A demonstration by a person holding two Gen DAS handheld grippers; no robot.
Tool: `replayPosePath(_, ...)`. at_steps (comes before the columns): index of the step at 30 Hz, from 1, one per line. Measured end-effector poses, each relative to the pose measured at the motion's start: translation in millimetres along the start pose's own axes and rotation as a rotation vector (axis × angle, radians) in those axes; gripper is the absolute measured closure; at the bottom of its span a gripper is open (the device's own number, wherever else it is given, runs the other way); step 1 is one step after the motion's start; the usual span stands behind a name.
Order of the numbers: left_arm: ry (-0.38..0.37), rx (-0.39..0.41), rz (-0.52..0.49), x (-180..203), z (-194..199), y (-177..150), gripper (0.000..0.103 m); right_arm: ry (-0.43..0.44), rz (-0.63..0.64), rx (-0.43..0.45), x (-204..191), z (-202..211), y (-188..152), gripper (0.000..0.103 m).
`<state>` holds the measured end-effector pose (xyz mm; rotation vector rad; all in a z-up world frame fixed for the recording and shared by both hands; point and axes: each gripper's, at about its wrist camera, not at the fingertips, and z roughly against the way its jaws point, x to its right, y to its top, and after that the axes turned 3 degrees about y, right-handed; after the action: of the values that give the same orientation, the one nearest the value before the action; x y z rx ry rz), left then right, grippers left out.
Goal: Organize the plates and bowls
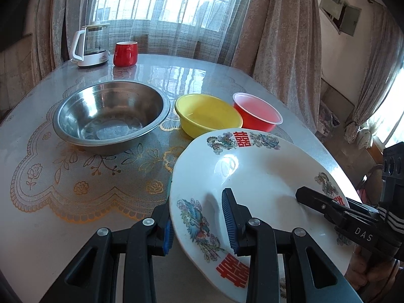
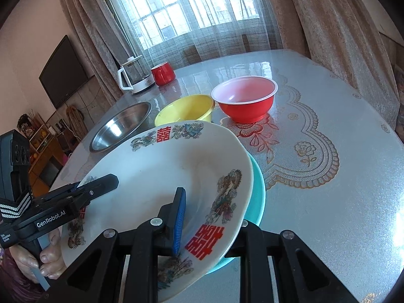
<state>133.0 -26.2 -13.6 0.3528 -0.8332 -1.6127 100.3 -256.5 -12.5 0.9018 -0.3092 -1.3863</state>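
Plates first: we see a white plate (image 1: 255, 176) with red double-happiness marks and bird-and-dragon prints, tilted above the near edge of the counter (image 1: 75, 217), held by both grippers. Under it in the right wrist view sits a teal plate (image 2: 257, 197), its rim showing along the white plate's right side.

Left to right on the counter:
- glass kettle (image 1: 91, 45) with white handle, far left corner
- red mug (image 1: 125, 53) just beside the kettle
- steel bowl (image 1: 111, 116), largest, standing on the gold floral mat
- yellow bowl (image 1: 207, 115) near the steel bowl
- red bowl (image 1: 257, 113), white inside, touching or nearly touching the yellow bowl

Left gripper (image 1: 199, 223): narrow, blue pads either side of the white plate's left rim, one finger above, one below. Whether it also pinches the teal plate we cannot tell.

Right gripper (image 2: 214, 224): narrow, closed on the right rim of both stacked plates; the far finger is hidden beneath them.
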Motion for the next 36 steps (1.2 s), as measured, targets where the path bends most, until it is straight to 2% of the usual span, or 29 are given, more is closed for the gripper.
replayPosePath(9,0.007,-0.032,0.013,-3,-15,-8,0.069,-0.047,0.056,0.005,-1,-10,-2,0.081)
replayPosePath(19,0.017,-0.043,0.019,0,-16,-9,0.067,-0.06,0.055,0.001,-3,-9,0,0.079)
replayPosePath(23,0.043,-0.049,-0.011,7,-17,-13,0.068,-0.126,0.061,0.003,0,-7,-2,0.075)
replayPosePath(26,0.073,-0.037,-0.032,12,-17,-15,0.068,-0.12,0.048,0.002,7,-9,-8,0.075)
replayPosePath(30,0.067,-0.044,-0.015,9,-17,-15,0.068,-0.135,0.059,0.008,6,-12,-7,0.075)
replayPosePath(36,0.079,-0.043,-0.02,10,-13,-17,0.068,-0.107,0.016,0.024,9,-1,-13,0.075)
